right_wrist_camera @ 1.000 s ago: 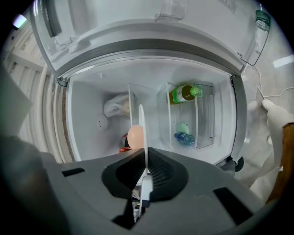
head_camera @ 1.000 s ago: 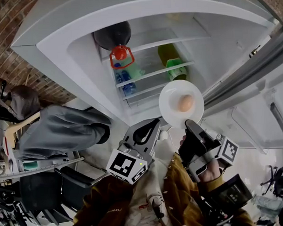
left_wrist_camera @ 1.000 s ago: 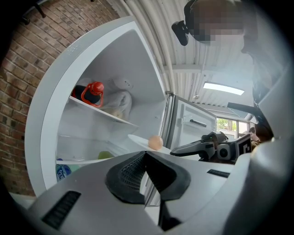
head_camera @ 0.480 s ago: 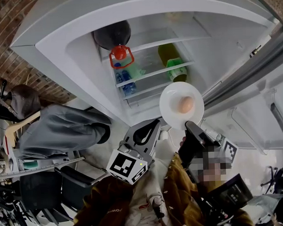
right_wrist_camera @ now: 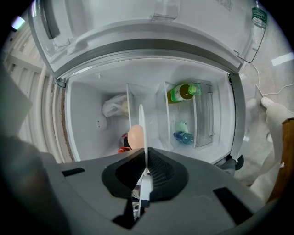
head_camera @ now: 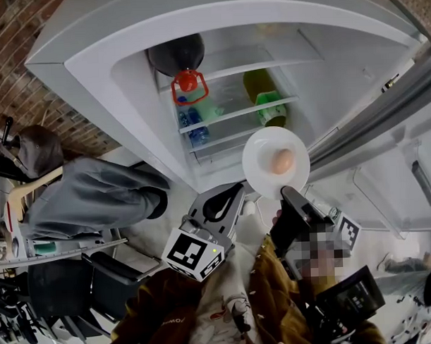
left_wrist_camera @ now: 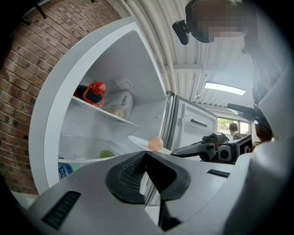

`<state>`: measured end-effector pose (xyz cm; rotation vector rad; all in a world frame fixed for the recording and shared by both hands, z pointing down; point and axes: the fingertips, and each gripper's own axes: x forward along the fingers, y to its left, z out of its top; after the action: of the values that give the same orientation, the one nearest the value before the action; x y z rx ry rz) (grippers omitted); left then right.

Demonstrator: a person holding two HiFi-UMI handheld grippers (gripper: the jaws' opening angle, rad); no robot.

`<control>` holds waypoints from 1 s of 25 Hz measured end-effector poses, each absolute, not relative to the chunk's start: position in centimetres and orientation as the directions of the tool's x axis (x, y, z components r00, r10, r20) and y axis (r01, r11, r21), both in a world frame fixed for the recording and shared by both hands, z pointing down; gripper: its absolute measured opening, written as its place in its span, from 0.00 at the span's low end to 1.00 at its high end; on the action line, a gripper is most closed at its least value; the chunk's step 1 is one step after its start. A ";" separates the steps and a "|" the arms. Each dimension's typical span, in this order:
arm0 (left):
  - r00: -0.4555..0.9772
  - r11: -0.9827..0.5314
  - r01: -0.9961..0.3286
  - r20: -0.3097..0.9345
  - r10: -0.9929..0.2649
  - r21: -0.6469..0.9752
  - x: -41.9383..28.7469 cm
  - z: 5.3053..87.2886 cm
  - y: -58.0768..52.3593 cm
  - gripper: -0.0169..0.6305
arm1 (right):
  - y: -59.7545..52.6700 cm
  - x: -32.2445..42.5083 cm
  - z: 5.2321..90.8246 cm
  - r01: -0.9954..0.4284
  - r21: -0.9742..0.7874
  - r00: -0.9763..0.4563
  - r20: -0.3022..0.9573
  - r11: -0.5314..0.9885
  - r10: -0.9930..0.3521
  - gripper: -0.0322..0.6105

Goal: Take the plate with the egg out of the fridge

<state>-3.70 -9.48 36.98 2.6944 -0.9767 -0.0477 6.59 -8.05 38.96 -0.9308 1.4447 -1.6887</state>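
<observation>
A white plate (head_camera: 263, 166) with a brown egg (head_camera: 282, 160) on it hangs in front of the open fridge (head_camera: 128, 86), outside the shelves. My right gripper (head_camera: 285, 194) is shut on the plate's near rim. In the right gripper view the plate (right_wrist_camera: 142, 128) stands edge-on between the pads, with the egg (right_wrist_camera: 136, 137) on its left face and the gripper (right_wrist_camera: 146, 170) clamped on it. My left gripper (head_camera: 229, 197) hangs just left of the plate, shut and empty. From the left gripper view, its jaws (left_wrist_camera: 146, 154) meet, and the egg (left_wrist_camera: 156, 143) shows beyond them.
On the fridge shelves are a dark bottle with a red cap (head_camera: 187, 82), a blue-labelled bottle (head_camera: 193, 127) and a green bottle (head_camera: 266, 97). The open fridge door (head_camera: 392, 176) stands at the right. A grey jacket (head_camera: 89, 197) lies on a chair at the left, by a brick wall (head_camera: 15, 90).
The plate and both grippers hold almost the same place. Only the head view has shifted a little against the fridge.
</observation>
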 end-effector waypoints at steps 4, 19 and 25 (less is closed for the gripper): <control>0.773 -0.737 -0.622 0.056 -0.632 0.265 -3.8 36.9 -9.4 0.04 | -8.0 6.5 39.0 0.063 -0.992 -0.482 0.068 -0.112 -0.873 0.09; 0.778 -0.741 -0.615 0.055 -0.625 0.269 -3.6 37.0 -9.5 0.04 | -8.0 6.9 38.8 0.065 -0.993 -0.463 0.060 -0.102 -0.884 0.09; 0.780 -0.743 -0.612 0.055 -0.623 0.272 -3.5 37.1 -9.5 0.04 | -8.0 7.0 38.8 0.069 -0.992 -0.459 0.060 -0.102 -0.887 0.09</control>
<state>-3.54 -9.51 37.10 2.6985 -0.9569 -0.0572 6.98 -8.02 38.77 -0.9393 1.4337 -1.6572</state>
